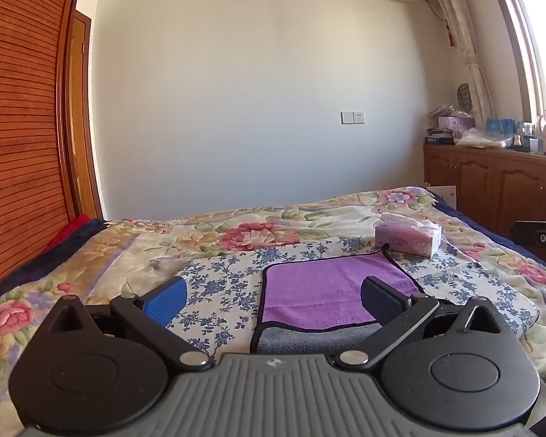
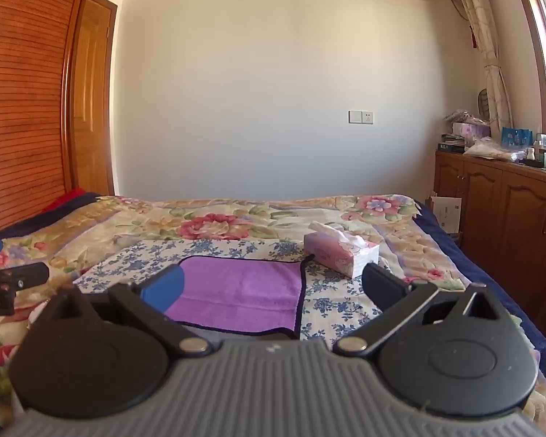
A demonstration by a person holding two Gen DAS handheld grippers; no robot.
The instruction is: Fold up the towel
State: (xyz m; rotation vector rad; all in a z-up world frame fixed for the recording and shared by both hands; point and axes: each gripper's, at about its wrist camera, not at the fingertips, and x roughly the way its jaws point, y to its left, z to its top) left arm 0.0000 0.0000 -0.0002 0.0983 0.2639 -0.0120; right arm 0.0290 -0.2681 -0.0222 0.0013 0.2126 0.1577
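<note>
A purple towel (image 1: 320, 291) with a dark border lies on the bed, folded over, with its grey underside (image 1: 309, 340) showing along the near edge. It also shows in the right wrist view (image 2: 244, 295). My left gripper (image 1: 273, 300) is open and empty, held just above the towel's near left part. My right gripper (image 2: 271, 287) is open and empty, over the towel's near right part. Part of the left gripper (image 2: 14, 280) shows at the left edge of the right wrist view, and part of the right gripper (image 1: 538, 235) at the right edge of the left wrist view.
A blue-flowered cloth (image 1: 222, 284) lies under the towel on the floral bedspread (image 1: 236, 233). A pink tissue box (image 1: 407, 235) stands just beyond the towel's far right corner. A wooden wardrobe (image 1: 18, 145) stands at the left, wooden cabinets (image 1: 491, 182) at the right.
</note>
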